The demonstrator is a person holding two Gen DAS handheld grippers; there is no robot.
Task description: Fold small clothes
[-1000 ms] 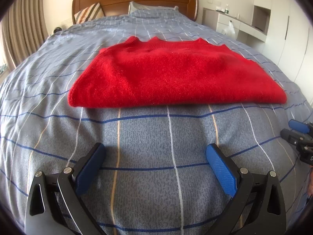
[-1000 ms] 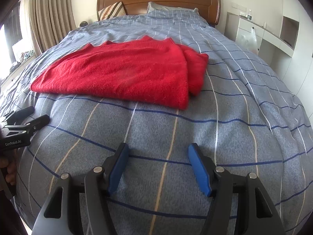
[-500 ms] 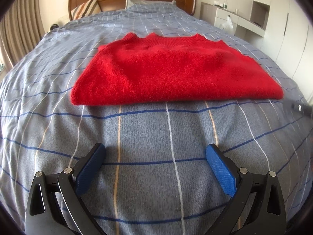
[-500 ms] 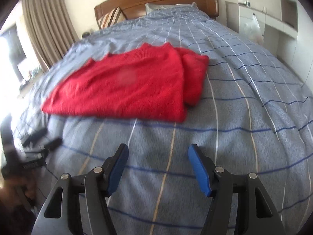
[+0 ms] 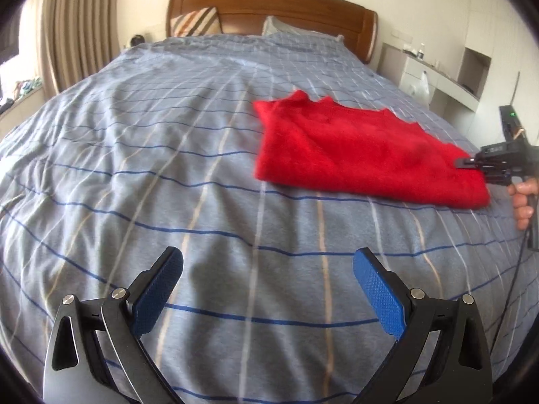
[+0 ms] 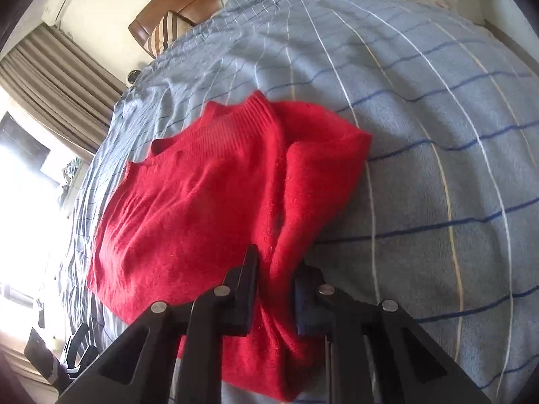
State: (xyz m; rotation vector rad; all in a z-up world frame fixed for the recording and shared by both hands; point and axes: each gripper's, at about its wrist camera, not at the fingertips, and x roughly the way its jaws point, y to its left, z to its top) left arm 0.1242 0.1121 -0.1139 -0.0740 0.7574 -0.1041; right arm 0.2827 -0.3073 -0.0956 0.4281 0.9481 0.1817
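A folded red sweater (image 5: 357,155) lies on the blue checked bedspread (image 5: 168,175), right of centre in the left wrist view. My left gripper (image 5: 266,289) is open and empty, hovering over bare bedspread to the left of and in front of the sweater. My right gripper (image 6: 274,289) is shut on the near edge of the red sweater (image 6: 209,202), the fabric bunched between its pads. It also shows in the left wrist view (image 5: 471,163) at the sweater's right edge.
A wooden headboard (image 5: 269,10) with a striped pillow (image 5: 195,23) stands at the far end. Curtains (image 5: 77,23) and a window are on the left. A white desk and shelves (image 5: 448,77) run along the right wall.
My right gripper moved in and closed on the sweater's edge. My left gripper swung left and back, so the sweater now sits to its right.
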